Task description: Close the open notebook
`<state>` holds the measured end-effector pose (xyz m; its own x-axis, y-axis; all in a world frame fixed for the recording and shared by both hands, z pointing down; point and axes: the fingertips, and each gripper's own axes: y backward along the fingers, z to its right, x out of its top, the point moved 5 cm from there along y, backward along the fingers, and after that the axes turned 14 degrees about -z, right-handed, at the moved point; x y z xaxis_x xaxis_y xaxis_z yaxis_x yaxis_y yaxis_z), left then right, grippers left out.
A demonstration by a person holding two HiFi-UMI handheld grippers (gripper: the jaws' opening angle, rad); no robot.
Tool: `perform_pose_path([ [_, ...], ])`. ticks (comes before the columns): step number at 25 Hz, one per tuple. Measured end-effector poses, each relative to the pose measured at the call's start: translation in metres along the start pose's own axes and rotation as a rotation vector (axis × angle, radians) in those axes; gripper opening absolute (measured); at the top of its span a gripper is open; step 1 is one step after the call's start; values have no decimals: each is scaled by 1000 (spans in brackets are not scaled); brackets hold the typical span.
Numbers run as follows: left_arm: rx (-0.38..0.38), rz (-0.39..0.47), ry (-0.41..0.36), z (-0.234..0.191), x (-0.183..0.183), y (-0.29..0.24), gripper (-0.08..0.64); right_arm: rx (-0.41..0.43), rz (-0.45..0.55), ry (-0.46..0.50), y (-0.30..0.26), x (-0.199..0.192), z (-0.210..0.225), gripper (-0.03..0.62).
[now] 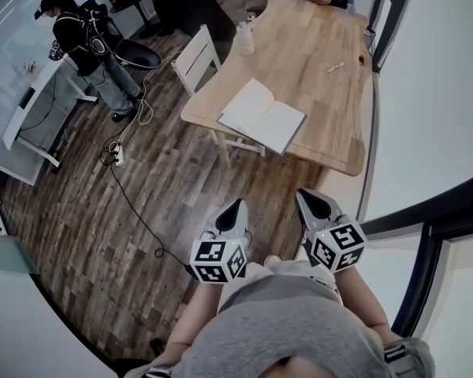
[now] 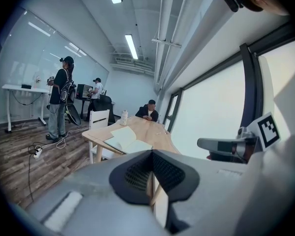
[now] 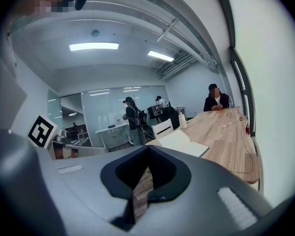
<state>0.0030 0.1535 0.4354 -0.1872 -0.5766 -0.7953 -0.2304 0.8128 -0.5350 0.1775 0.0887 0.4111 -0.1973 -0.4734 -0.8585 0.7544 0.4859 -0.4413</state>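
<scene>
Notebook (image 1: 262, 116) lies open at near table (image 1: 323, 61) edge, well ahead, spine roughly pointing away. Left gripper (image 1: 235, 209), right gripper (image 1: 309, 199) equally far; jaws of both together, empty.

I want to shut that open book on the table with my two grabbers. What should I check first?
1. Notebook found, lying open near the corner of the table: ok.
2. Pages bare, nothing resting on them: ok.
3. Left gripper and right gripper empty, jaws together: ok.
4. Grippers close enough to touch the notebook: not ok, both hang well short of the table.
5. Pen and bottle apart from the notebook: ok.
</scene>
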Motion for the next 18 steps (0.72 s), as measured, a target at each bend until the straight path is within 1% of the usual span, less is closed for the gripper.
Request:
perform_pose_path([
  [10,11,6,21,4,2,-7,3,8,-19,-2,-6,0,8,0],
  [18,13,-16,24,-7,4,-13,3,6,-29,-18,-21,0,10,0],
])
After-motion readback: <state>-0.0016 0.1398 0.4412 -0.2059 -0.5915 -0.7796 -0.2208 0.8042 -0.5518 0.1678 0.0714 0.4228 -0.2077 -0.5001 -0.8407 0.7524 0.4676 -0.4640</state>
